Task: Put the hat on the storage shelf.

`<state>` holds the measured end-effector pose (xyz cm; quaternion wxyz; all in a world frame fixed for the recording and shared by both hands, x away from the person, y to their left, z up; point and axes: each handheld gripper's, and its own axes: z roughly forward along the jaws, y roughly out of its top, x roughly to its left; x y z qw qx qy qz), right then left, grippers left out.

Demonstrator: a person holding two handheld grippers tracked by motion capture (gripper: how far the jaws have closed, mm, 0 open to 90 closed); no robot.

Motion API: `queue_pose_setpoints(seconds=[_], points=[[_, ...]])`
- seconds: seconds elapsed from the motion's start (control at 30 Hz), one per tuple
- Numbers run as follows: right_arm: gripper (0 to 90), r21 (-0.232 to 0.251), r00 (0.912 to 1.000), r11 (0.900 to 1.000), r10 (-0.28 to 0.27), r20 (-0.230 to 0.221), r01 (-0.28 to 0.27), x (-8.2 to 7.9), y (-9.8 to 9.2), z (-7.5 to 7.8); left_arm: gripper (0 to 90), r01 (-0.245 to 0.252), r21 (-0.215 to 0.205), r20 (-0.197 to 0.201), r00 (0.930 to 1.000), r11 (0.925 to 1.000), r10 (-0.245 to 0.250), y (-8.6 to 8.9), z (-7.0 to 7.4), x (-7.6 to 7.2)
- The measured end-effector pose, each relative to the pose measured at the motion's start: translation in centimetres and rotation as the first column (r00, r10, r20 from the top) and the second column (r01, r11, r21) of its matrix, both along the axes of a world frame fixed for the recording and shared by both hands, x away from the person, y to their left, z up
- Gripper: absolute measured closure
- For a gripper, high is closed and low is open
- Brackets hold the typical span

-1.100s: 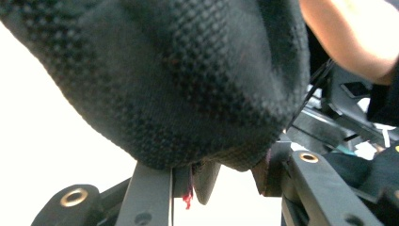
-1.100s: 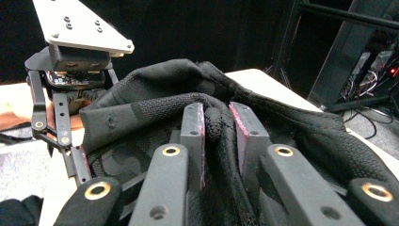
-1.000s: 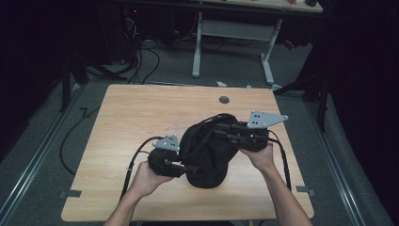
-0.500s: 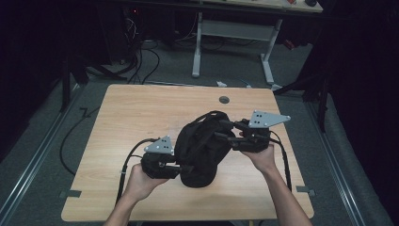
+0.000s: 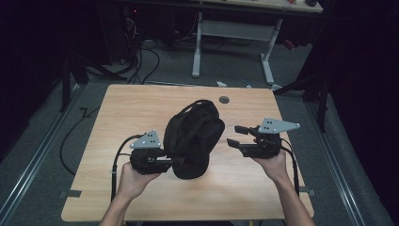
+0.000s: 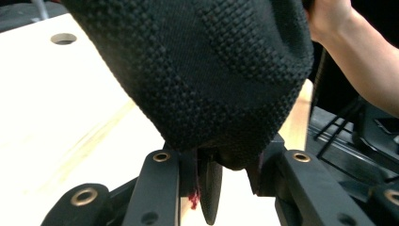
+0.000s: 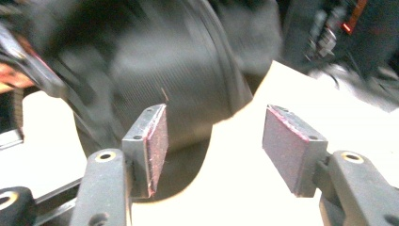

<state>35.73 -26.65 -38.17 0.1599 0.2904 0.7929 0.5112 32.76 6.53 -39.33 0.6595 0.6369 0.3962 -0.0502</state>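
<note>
A black woven bag (image 5: 193, 136) stands on the wooden table (image 5: 136, 103), leaning over my left gripper (image 5: 172, 162). That gripper is shut on the bag's lower edge. In the left gripper view the bag (image 6: 202, 70) bulges above the jaws, and a fold of it is pinched in my left gripper (image 6: 225, 165). My right gripper (image 5: 234, 135) hovers just right of the bag, apart from it. Its jaws have just been opening. In the right gripper view the red pads (image 7: 159, 136) stand wide with nothing in my right gripper (image 7: 216, 141), and the blurred bag (image 7: 155, 61) lies beyond.
A round cable hole (image 5: 224, 99) sits near the table's far edge. Behind the table stands a white-legged desk (image 5: 233, 29), with cables (image 5: 141, 56) on the floor. Bare tabletop lies to the left and along the front.
The right gripper has let go of the bag, opened, and drawn away to the right. The left gripper has kept its hold and shifted slightly with the bag.
</note>
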Motion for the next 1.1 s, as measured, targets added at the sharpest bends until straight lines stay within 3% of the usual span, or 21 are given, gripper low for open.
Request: queue_pose_setpoints(seconds=[0.1, 0.23, 0.37, 0.47, 0.57, 0.67, 0.8, 0.87, 0.93, 1.1], points=[[43.2, -0.013, 0.9959, 0.997, -0.071, -0.056, 0.071, 0.0, -0.7, -1.9, 69.6, -0.025, -0.004, 0.002, 0.9997, 0.9997, 0.025, 0.2, 0.1, 0.2], [43.5, -0.027, 0.9802, 0.99, -0.143, -0.137, 0.141, 0.0, -1.7, -4.9, 69.5, -0.061, -0.011, 0.008, 0.9981, 0.9981, 0.061, 0.5, 0.2, 0.5], [43.5, -0.046, 0.9621, 0.979, -0.203, -0.182, 0.198, -0.1, -2.4, -8.1, 69.5, -0.096, -0.02, 0.01, 0.9953, 0.9952, 0.096, 0.8, 0.3, 0.9], [43.3, -0.108, 0.9371, 0.958, -0.282, -0.206, 0.264, -0.1, -2.8, -10.5, 69.4, -0.114, -0.023, 0.017, 0.9932, 0.9932, 0.115, 1.0, 0.3, 1.1], [42.8, -0.139, 0.9163, 0.941, -0.334, -0.221, 0.31, 0.1, -3.3, -12.2, 69.4, -0.141, -0.029, 0.024, 0.9896, 0.9896, 0.142, 1.2, 0.4, 1.3], [42.6, -0.192, 0.8971, 0.915, -0.391, -0.205, 0.355, 0.3, -3.7, -13.5, 69.4, -0.163, -0.036, 0.035, 0.9857, 0.9859, 0.164, 1.5, 0.6, 1.5], [41.2, -0.253, 0.8756, 0.882, -0.446, -0.184, 0.397, 0.5, -3.9, -14.5, 69.3, -0.189, -0.053, 0.046, 0.9804, 0.9805, 0.192, 1.9, 0.7, 1.7], [41.0, -0.265, 0.8704, 0.869, -0.466, -0.158, 0.418, 0.4, -4.0, -14.9, 69.3, -0.207, -0.059, 0.052, 0.9763, 0.9765, 0.21, 2.1, 0.8, 1.8], [40.0, -0.279, 0.854, 0.849, -0.499, -0.146, 0.449, 0.4, -4.0, -14.9, 69.3, -0.224, -0.069, 0.059, 0.9718, 0.9721, 0.228, 2.3, 1.0, 1.9], [35.2, -0.283, 0.8358, 0.832, -0.529, -0.148, 0.476, 0.4, -4.1, -14.9, 69.2, -0.265, -0.09, 0.077, 0.9592, 0.96, 0.272, 2.8, 1.6, 2.3]])
